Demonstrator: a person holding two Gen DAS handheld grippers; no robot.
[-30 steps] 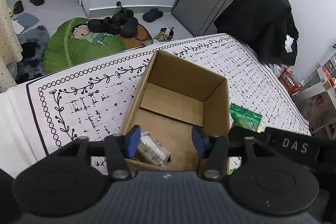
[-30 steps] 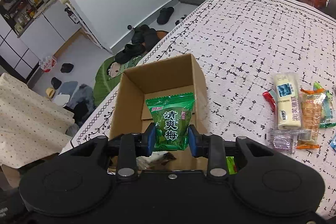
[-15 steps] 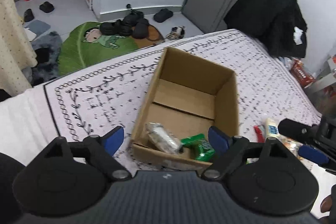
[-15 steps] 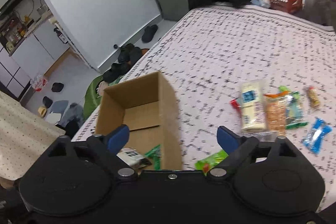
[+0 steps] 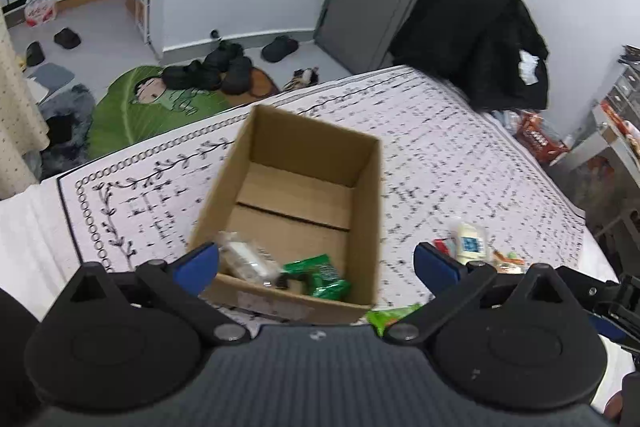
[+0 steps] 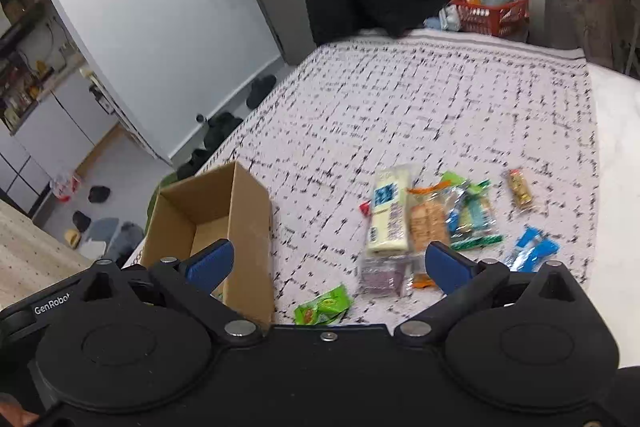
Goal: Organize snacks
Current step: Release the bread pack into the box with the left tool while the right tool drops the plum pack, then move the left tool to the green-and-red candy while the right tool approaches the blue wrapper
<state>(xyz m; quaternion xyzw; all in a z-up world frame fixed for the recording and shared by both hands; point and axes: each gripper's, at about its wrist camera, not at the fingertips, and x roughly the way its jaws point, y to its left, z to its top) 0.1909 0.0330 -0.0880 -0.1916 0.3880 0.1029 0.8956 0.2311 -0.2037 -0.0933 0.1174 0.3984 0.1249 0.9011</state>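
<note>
1. The bed (image 6: 440,99), under a white cover with black dashes and a vine border, carries everything I am sorting.
2. A black garment (image 5: 480,39) hangs past the far end of the bed; the red basket (image 6: 494,13) sits on the floor beyond that end.
3. The open cardboard box (image 5: 362,227) stands near the bordered edge of the bed, upright, flaps down inside.
4. My left tool (image 5: 316,265) hangs above the box's near wall; its jaws are opening, already spread very wide, with nothing gripped between the blue pads.
5. My right tool (image 6: 328,261) hangs over the bed beside the box, toward the loose snacks; its jaws are opening too, spread just as wide, and hold nothing.
6. The snack pile (image 6: 436,223) lies on the cover, well apart from the box toward the plain white edge of the bed.
7. A long cream-coloured pack (image 6: 390,215) is the biggest in that pile, touching an orange-trimmed cracker pack (image 6: 428,223).
8. A green plum packet (image 5: 320,277) lies in the box's near corner, touching a clear-wrapped snack (image 5: 248,259) beside it.
9. Another green packet (image 6: 324,307) lies on the cover just outside the box's near corner.
10. A blue wrapper (image 6: 532,253) and a small brown bar (image 6: 520,187) lie at the pile's outer side.
</note>
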